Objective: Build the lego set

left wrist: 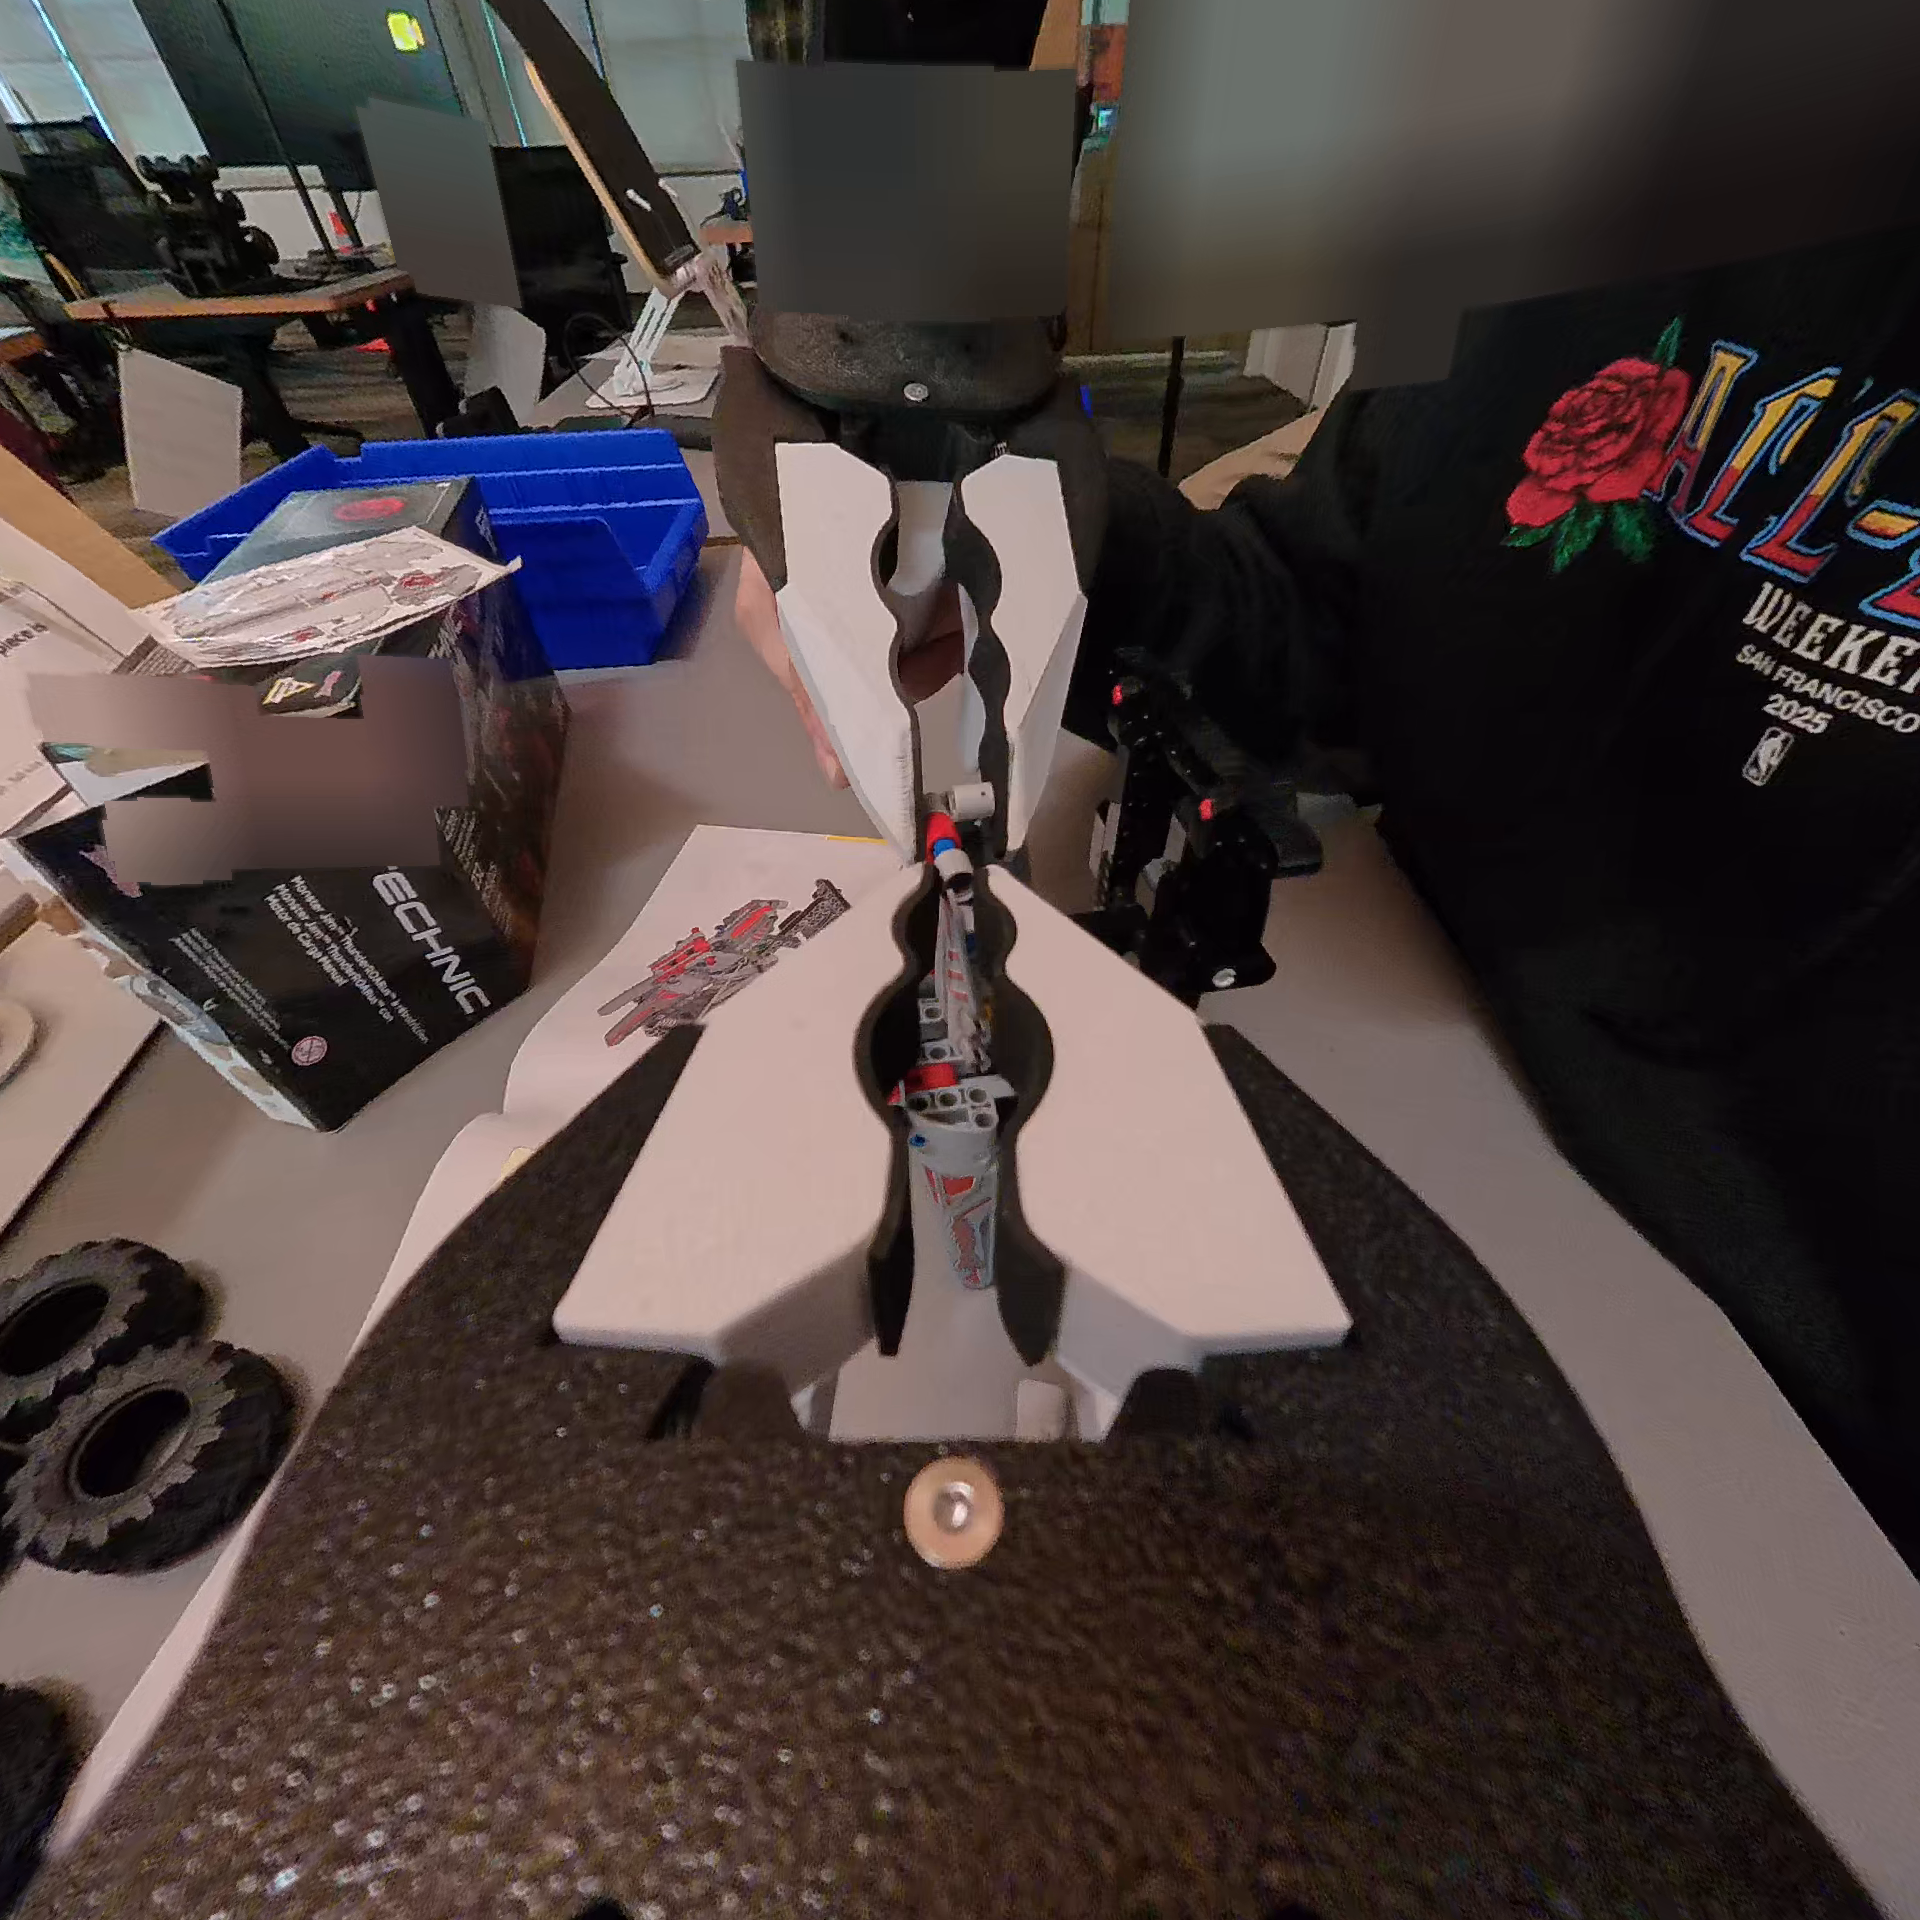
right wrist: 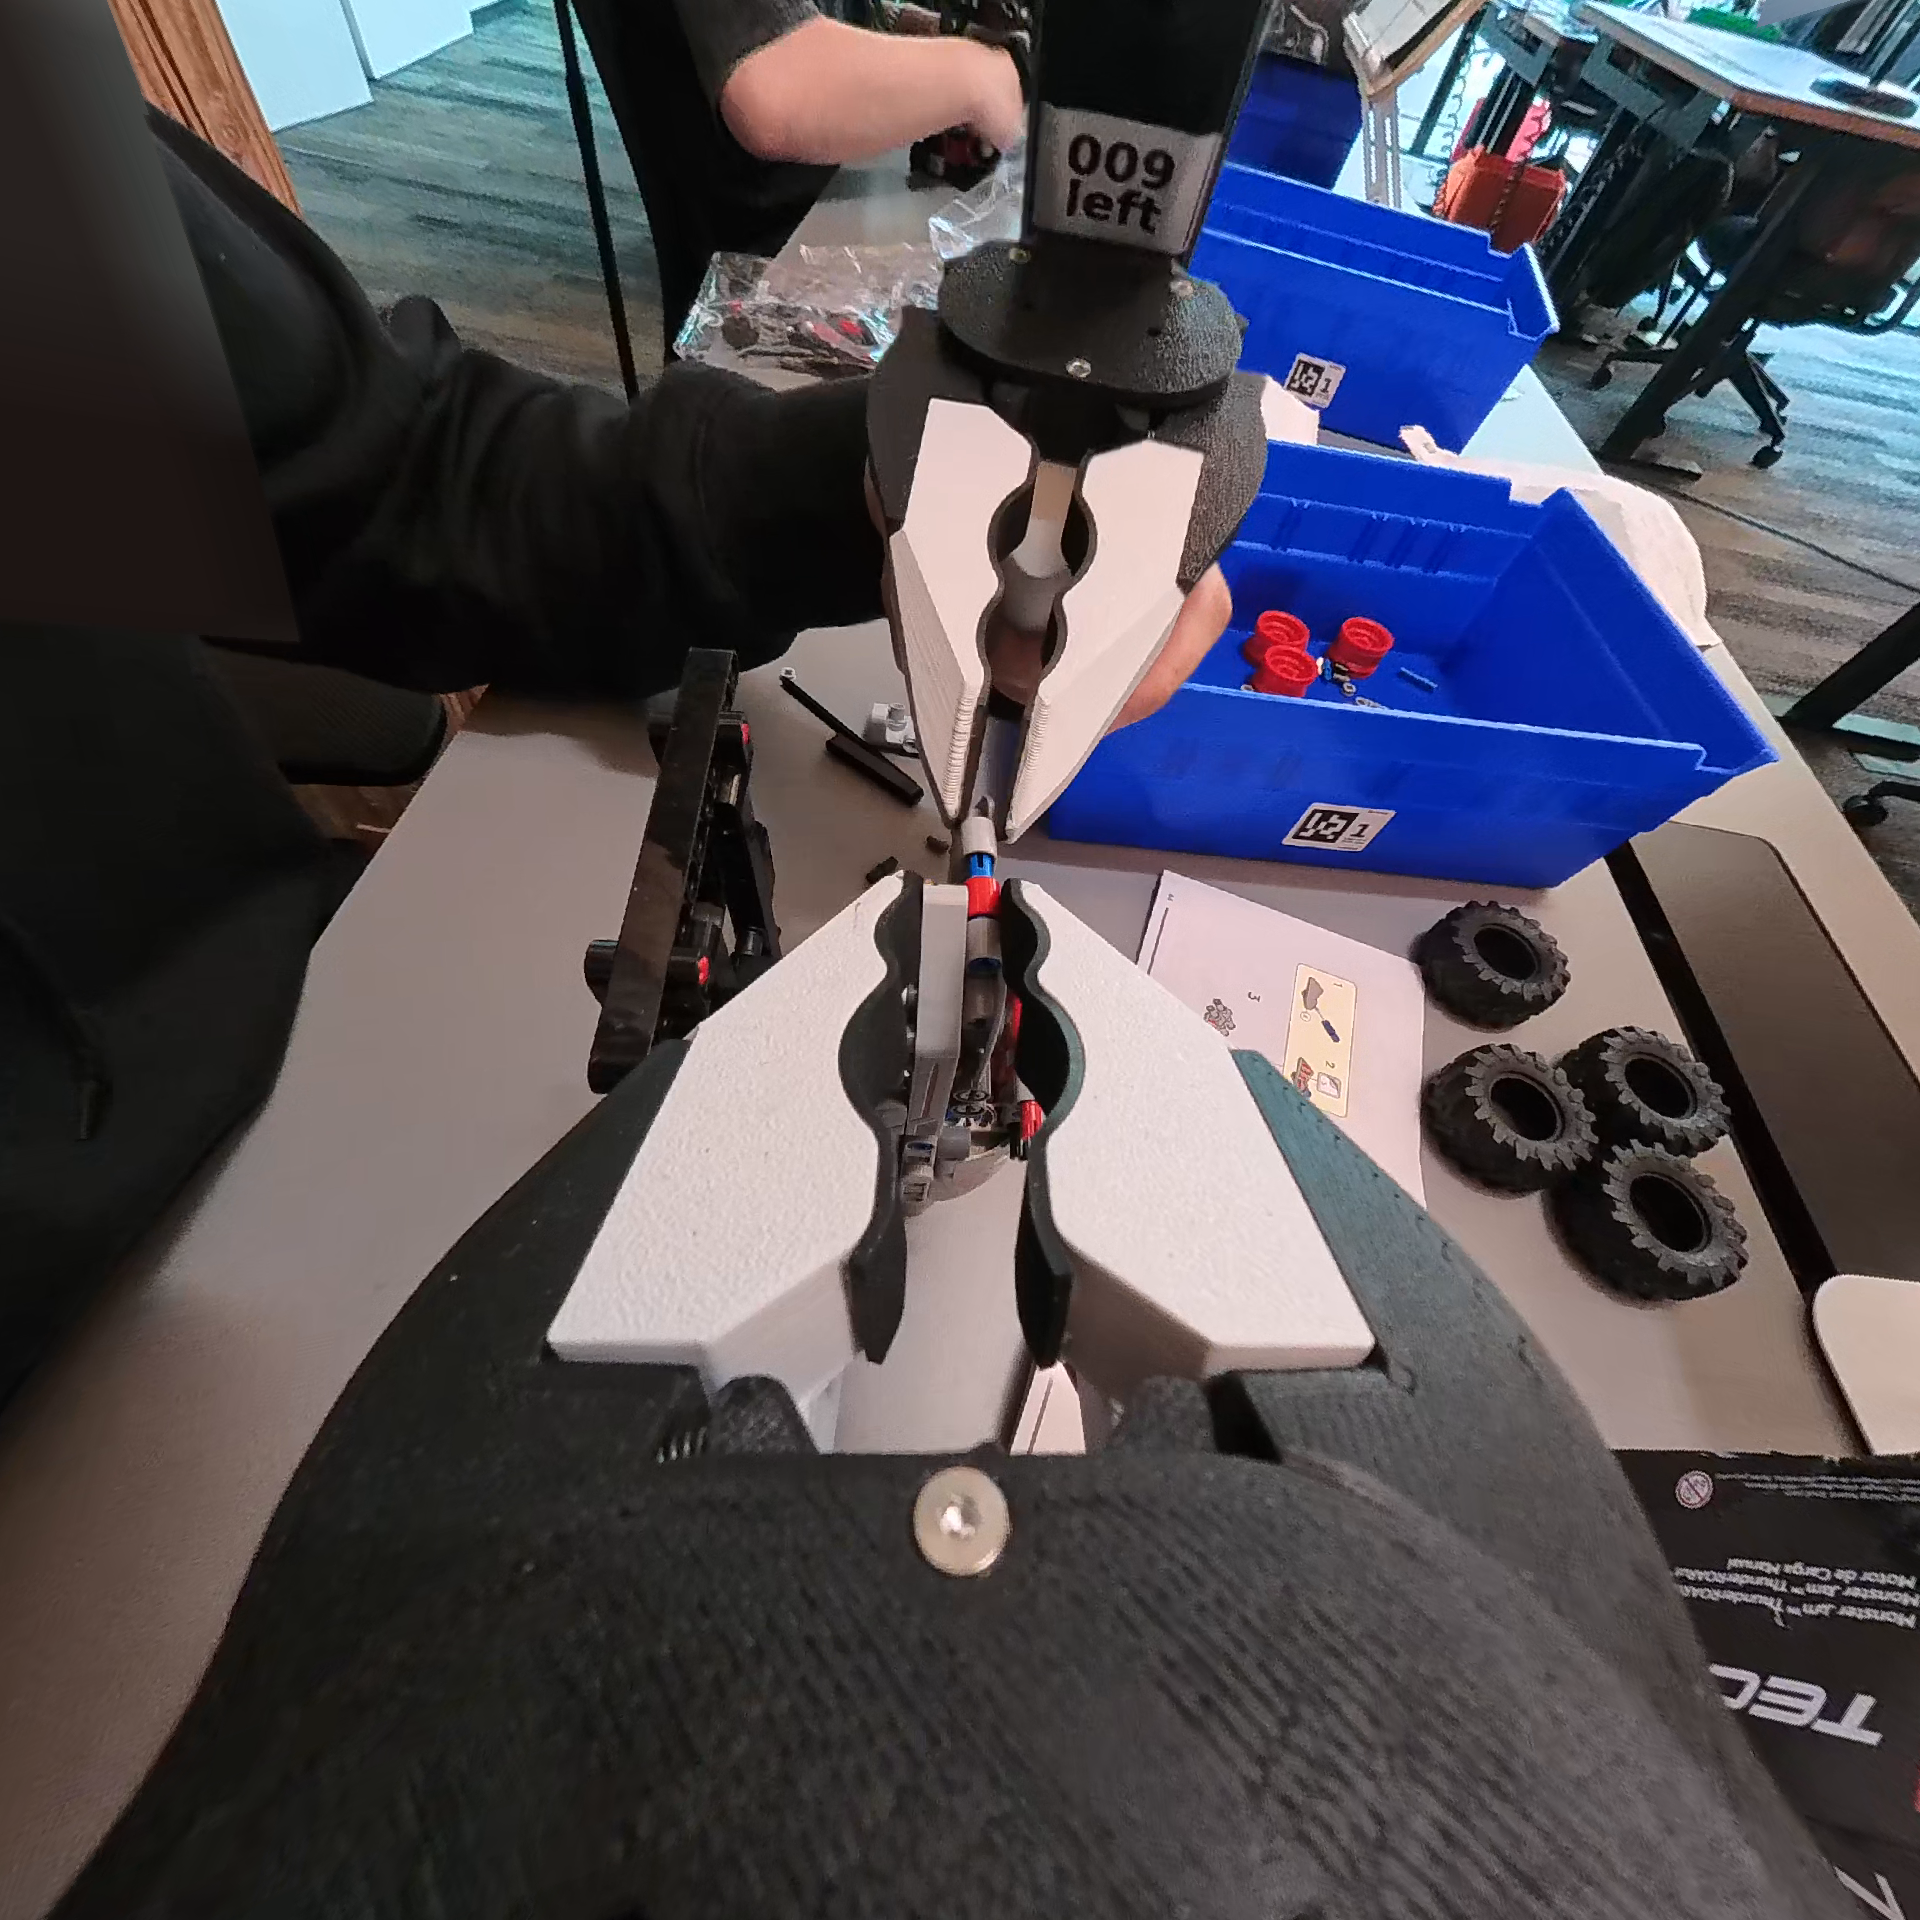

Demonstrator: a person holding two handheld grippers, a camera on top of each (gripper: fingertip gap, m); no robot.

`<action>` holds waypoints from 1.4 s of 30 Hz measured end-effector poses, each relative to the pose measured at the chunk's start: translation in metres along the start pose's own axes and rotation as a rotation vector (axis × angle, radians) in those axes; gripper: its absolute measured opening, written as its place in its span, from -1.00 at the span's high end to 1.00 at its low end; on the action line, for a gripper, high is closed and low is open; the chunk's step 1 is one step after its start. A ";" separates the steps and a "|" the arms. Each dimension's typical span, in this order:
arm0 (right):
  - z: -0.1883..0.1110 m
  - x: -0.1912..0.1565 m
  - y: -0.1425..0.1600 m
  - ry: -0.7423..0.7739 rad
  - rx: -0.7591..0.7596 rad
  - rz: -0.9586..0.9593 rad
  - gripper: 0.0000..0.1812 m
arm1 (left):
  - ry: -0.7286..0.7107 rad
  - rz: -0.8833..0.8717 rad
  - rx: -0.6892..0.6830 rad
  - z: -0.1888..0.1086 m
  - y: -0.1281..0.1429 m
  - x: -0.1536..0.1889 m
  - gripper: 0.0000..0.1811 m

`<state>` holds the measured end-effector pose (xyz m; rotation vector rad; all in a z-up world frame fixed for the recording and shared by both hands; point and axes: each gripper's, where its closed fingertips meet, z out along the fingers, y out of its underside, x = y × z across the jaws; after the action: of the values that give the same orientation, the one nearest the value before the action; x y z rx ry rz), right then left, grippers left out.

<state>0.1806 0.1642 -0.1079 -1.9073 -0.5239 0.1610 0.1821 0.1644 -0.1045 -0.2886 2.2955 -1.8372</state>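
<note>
The two grippers met tip to tip above the grey table (right wrist: 499,831). The left gripper (left wrist: 951,883) had its fingers pressed onto a grey and red lego assembly (left wrist: 956,1174) that ran back between them. The right gripper (right wrist: 951,894) likewise clamped a grey lego piece (right wrist: 940,997); whether both held one joined model or two separate parts could not be told from either wrist view. A small red, blue and white connector (left wrist: 948,847) sat at the meeting point. Beside them stood a black lego frame (right wrist: 675,883), upright on the table. Four black tyres (right wrist: 1579,1101) lay near an instruction sheet (right wrist: 1288,997), and red wheel hubs (right wrist: 1314,649) rested in a blue bin (right wrist: 1403,769). The set's box (left wrist: 312,852) stood to the left.
</note>
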 end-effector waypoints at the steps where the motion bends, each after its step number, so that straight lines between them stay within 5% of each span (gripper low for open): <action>1: 0.001 0.000 0.000 0.003 0.001 -0.001 0.84 | -0.008 0.005 -0.009 0.000 0.000 0.000 0.97; 20: 0.001 0.001 0.001 -0.005 -0.003 -0.006 0.85 | -0.053 -0.226 -0.052 0.002 0.001 -0.002 0.98; 28: -0.001 -0.001 0.001 -0.094 0.056 0.006 0.84 | 0.130 -0.107 -0.022 0.003 0.001 0.000 0.98; 42: -0.003 -0.001 0.001 -0.084 0.033 -0.015 0.85 | 0.088 -0.013 -0.056 0.004 -0.001 0.000 1.00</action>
<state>0.1807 0.1609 -0.1083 -1.8702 -0.5891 0.2392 0.1833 0.1609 -0.1046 -0.2350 2.4126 -1.8287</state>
